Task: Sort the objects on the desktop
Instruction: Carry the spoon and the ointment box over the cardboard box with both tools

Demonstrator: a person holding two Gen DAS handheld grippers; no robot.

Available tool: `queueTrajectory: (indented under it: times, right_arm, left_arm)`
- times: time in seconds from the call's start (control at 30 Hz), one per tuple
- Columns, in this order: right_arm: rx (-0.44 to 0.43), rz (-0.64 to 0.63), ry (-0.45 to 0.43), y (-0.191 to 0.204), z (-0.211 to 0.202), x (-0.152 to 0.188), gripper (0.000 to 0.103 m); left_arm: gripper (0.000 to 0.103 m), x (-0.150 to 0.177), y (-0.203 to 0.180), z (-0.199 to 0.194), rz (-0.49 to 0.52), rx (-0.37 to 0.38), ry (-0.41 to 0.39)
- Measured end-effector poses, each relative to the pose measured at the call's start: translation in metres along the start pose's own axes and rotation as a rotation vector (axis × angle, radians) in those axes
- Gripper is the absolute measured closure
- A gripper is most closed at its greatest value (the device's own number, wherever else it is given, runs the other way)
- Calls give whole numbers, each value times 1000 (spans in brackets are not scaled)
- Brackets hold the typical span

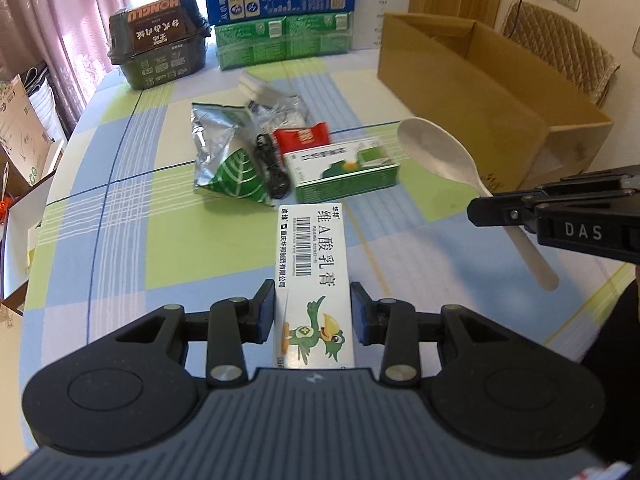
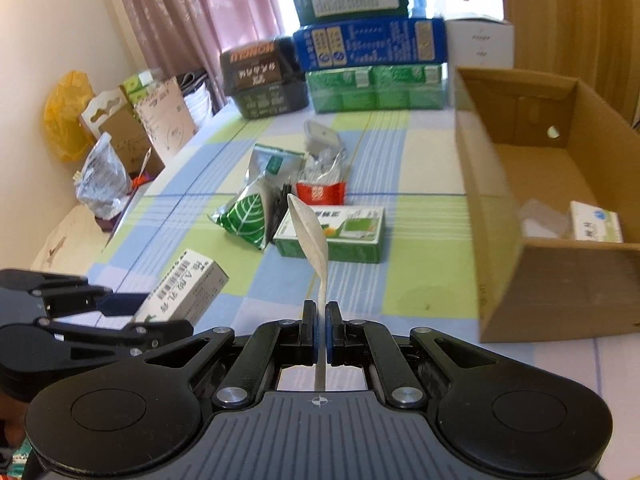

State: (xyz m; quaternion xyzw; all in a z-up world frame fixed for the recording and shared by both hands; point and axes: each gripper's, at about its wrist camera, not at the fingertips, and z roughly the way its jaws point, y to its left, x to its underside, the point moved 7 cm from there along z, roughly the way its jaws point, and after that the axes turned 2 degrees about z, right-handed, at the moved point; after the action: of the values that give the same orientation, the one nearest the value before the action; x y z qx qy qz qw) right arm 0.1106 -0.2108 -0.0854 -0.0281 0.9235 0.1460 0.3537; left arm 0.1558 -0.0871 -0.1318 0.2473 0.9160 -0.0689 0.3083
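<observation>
Your left gripper (image 1: 313, 307) pinches the white box (image 1: 312, 272); your right gripper (image 2: 321, 330) clamps the spoon (image 2: 310, 236) handle (bowl up), carton (image 2: 560, 272) alongside.

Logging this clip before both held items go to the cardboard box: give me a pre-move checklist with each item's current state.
1. Left claw shut on the white ointment box: ok, a pad on each long side.
2. Right claw shut on the white spoon: ok, handle pinched between the pads, bowl forward.
3. Spoon hold firm: cannot tell; only the thin handle is gripped.
4. Cardboard box open on top: ok.
5. Room inside the box: ok, only a small white carton and a clear wrapper visible.
6. Claws apart from each other: ok, a gap shows in both views.
</observation>
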Motion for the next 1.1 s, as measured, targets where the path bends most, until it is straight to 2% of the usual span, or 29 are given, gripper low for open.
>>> queueTrajectory:
  times: [0.27,0.63,1.1]
  right_arm:
    - [23,38,-68,-21,-44,-6,103]
    - [117,108,-183,-83,-106,-33,103]
    - [202,141,-228,-164,-129,-63,103]
  left_arm:
    - [70,-11,-40,-21,12,37,-31]
    - [70,-66,-108,-34,62,101,-102]
    - [70,-135,-189,-22,97,192,-137]
